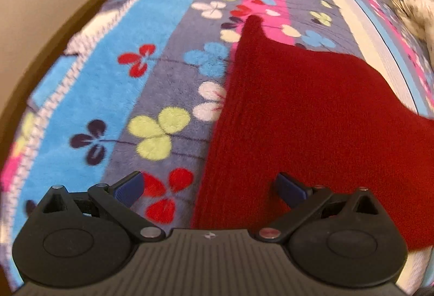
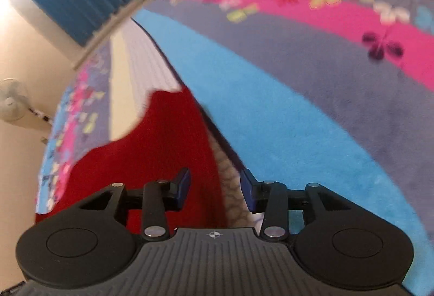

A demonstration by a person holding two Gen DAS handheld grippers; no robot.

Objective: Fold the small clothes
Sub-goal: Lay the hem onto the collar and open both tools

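No readable text, labels, brands or numbers in either view. Only mark: a small round crosshair sign on the ribbed body of the left gripper (image 1: 208, 188) and right gripper (image 2: 215, 188).

Right gripper (image 2: 214, 188) jaws parted over red garment (image 2: 168, 133) edge.

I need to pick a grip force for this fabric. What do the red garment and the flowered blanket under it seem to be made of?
Red garment: likely a soft knit or fleece, matte, with fine ribbed lines and a fuzzy surface. Flowered blanket: probably plush synthetic fleece; its pile looks thick and fluffy, with printed clover shapes. Blur keeps both uncertain.
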